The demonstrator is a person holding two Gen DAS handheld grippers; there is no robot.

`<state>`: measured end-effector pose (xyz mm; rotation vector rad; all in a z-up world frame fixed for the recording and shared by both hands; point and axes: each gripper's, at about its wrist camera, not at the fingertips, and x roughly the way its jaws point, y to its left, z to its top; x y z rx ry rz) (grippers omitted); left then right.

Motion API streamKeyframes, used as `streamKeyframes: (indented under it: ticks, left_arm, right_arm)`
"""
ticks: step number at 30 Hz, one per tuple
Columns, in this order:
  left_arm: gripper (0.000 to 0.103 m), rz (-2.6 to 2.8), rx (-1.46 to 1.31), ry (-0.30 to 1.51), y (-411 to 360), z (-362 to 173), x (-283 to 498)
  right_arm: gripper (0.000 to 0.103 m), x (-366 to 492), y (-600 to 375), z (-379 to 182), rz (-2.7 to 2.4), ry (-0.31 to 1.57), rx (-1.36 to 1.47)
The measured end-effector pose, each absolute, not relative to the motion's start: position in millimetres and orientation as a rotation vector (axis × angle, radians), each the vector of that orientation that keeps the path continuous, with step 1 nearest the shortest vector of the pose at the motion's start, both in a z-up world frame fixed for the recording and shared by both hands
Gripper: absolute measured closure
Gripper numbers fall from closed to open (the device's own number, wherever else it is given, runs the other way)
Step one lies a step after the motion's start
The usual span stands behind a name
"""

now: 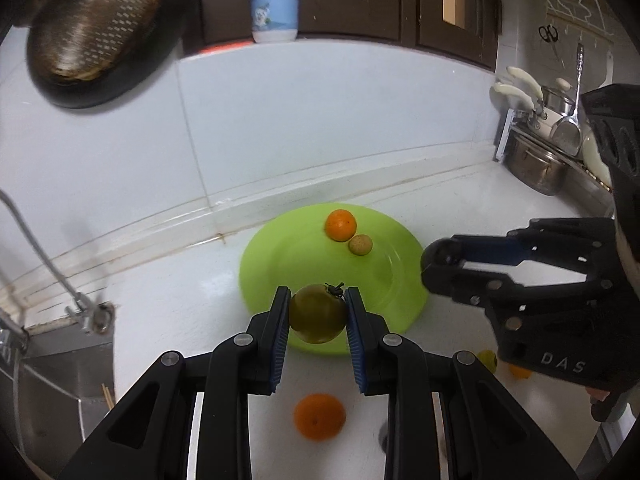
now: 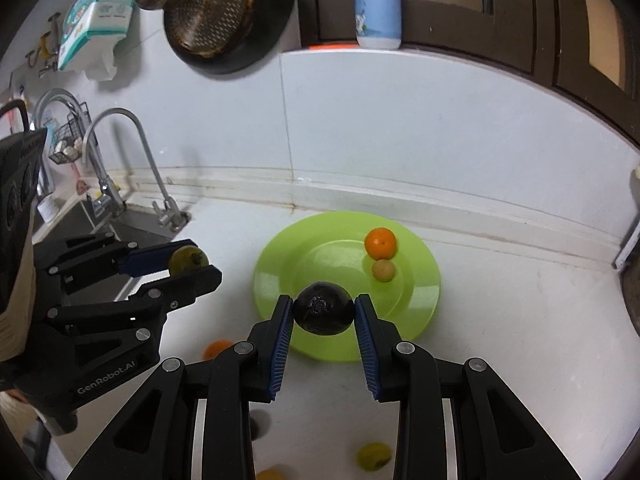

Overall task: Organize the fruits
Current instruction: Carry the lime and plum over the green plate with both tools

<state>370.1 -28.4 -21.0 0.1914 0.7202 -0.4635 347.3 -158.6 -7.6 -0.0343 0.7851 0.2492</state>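
Observation:
My left gripper (image 1: 318,312) is shut on a green tomato (image 1: 318,314) and holds it above the near rim of a lime green plate (image 1: 296,256). My right gripper (image 2: 323,314) is shut on a dark round fruit (image 2: 323,314), also above the plate's near rim (image 2: 280,280). On the plate lie an orange (image 1: 340,225) and a small yellowish fruit (image 1: 360,245); both also show in the right wrist view, the orange (image 2: 380,243) and the small fruit (image 2: 383,270). Each gripper shows in the other's view: the right gripper (image 1: 440,264) and the left gripper (image 2: 192,266).
Loose fruits lie on the white counter in front of the plate: an orange (image 1: 319,416), a yellow fruit (image 2: 374,456), another orange (image 2: 218,349). A sink with taps (image 2: 120,168) is at the left. Pots and utensils (image 1: 540,160) stand at the right. A pan (image 2: 224,12) hangs on the wall.

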Motion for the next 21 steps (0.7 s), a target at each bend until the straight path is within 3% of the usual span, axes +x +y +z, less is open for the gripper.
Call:
streamKeyframes:
  ticks: [21]
  left_arm:
    - [0.075,-0.458,0.233,0.873,-58,-77,424]
  right_arm:
    - [0.070,401,-176,-69,0.274,0.953,-0.039]
